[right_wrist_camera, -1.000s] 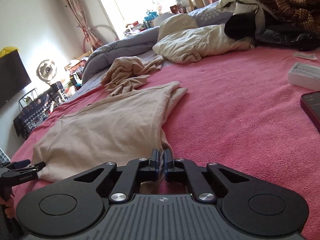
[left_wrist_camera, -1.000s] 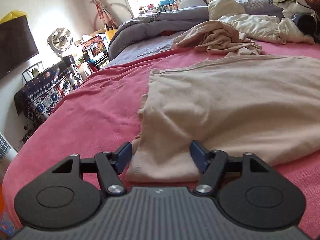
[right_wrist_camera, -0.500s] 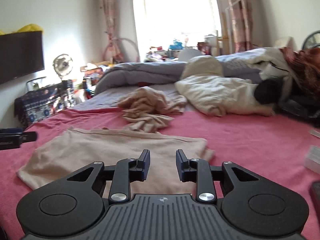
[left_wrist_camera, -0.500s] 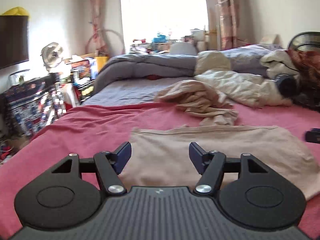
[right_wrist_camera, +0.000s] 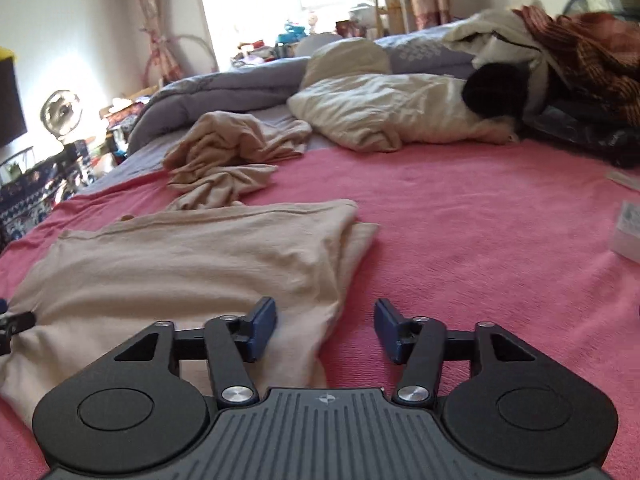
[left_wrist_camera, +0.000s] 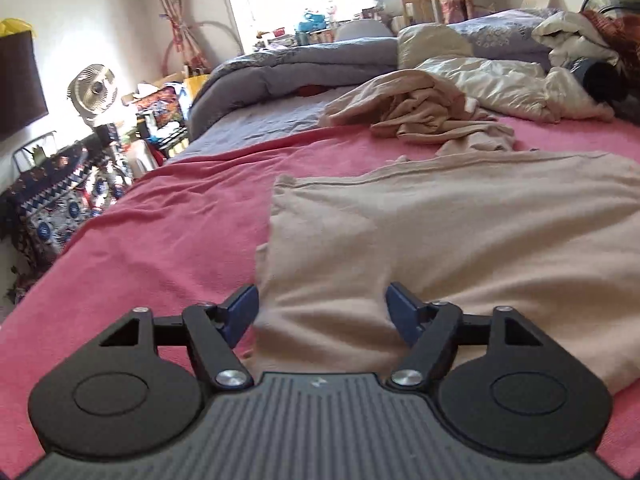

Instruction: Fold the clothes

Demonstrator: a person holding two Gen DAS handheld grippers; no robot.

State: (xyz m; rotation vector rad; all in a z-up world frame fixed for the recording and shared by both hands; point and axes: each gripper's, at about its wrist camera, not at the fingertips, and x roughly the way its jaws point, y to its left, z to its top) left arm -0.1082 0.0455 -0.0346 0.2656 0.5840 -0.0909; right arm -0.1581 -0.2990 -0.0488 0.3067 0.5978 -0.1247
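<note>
A beige garment (left_wrist_camera: 440, 236) lies folded flat on the pink bedspread (left_wrist_camera: 168, 240); it also shows in the right wrist view (right_wrist_camera: 180, 264). My left gripper (left_wrist_camera: 322, 312) is open, low over the garment's near left corner, the cloth between its fingers. My right gripper (right_wrist_camera: 325, 328) is open over the garment's near right edge, nothing held. A second crumpled beige garment (left_wrist_camera: 420, 112) lies farther back; it also shows in the right wrist view (right_wrist_camera: 228, 156).
A cream duvet (right_wrist_camera: 392, 112), grey quilt (left_wrist_camera: 296, 64) and dark clothes pile (right_wrist_camera: 580, 80) lie at the bed's far end. A small box (right_wrist_camera: 628, 232) sits at right. A fan (left_wrist_camera: 94, 88) and cluttered shelves stand left of the bed.
My right gripper opened and let go of the garment. Both grippers rose, then came back down low over the garment's near corners.
</note>
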